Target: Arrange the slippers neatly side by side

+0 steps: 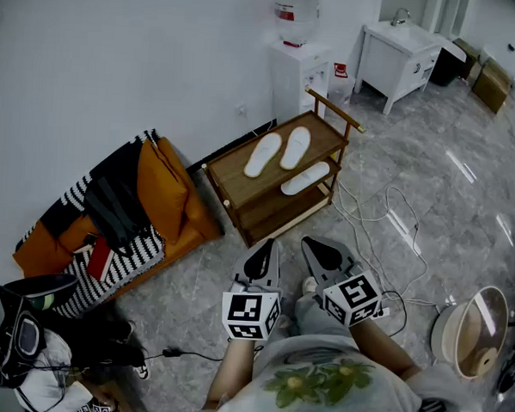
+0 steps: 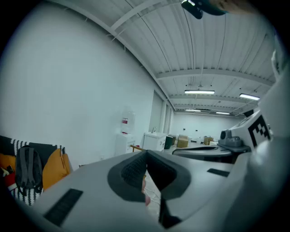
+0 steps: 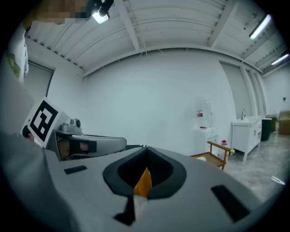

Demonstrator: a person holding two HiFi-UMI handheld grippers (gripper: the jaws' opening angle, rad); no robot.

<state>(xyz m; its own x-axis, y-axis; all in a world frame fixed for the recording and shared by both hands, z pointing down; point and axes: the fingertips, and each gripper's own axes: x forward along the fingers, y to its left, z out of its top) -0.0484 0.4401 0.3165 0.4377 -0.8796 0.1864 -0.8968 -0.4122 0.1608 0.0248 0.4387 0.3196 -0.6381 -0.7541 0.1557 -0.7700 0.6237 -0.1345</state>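
Note:
A low wooden rack (image 1: 326, 137) stands by the wall. Two white slippers (image 1: 263, 154) (image 1: 296, 148) lie side by side on its top. A third white slipper (image 1: 305, 178) lies slanted near the front right, and which level it rests on is unclear. My left gripper (image 1: 263, 254) and right gripper (image 1: 318, 247) hover close to my body over the floor, well short of the rack. Both are shut with nothing between the jaws. In the left gripper view the shut left gripper (image 2: 146, 156) points along the wall. The shut right gripper (image 3: 145, 151) has the rack (image 3: 218, 153) to its right.
An orange bag (image 1: 168, 192) with striped cloth leans on the wall to the left. A water dispenser (image 1: 297, 48) and a white sink cabinet (image 1: 401, 55) stand behind the rack. Cables (image 1: 386, 220) trail across the floor at right. A round fan-like object (image 1: 473, 328) sits at far right.

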